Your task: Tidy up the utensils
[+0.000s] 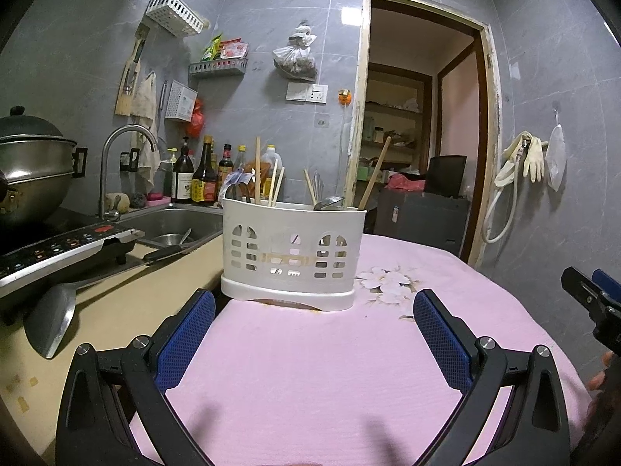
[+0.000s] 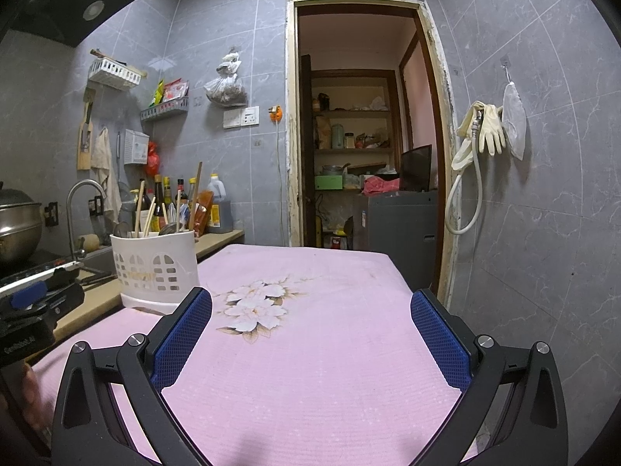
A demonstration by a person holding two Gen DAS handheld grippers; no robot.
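A: How does the left gripper [image 1: 314,330] stand?
B: Spread wide, with nothing between its blue pads [image 1: 186,343]. It hovers over the pink cloth [image 1: 310,369] and touches nothing.

A: And the right gripper [image 2: 310,330]?
B: The same: jaws far apart, empty, above the cloth with the flower print [image 2: 256,306] just ahead of it. In the left wrist view its black tip shows at the right edge.

A: Where are the utensils?
B: In a white slotted utensil holder [image 1: 291,256] that stands upright at the cloth's left edge, straight ahead of the left gripper and ahead-left of the right one. Its long side faces the left camera.

A: Which way do the things in it point?
B: Chopsticks [image 1: 276,186] and a long wooden handle [image 1: 373,174] stand on end, handles up. The chopsticks are close to vertical; the wooden handle leans to the right. A metal spoon bowl [image 1: 329,202] rests at the rim.

A: What lies around it?
B: To the left the tan surface [image 1: 128,299] carries a metal spatula [image 1: 50,322], with a sink [image 1: 182,221] and sauce bottles [image 1: 203,174] behind.
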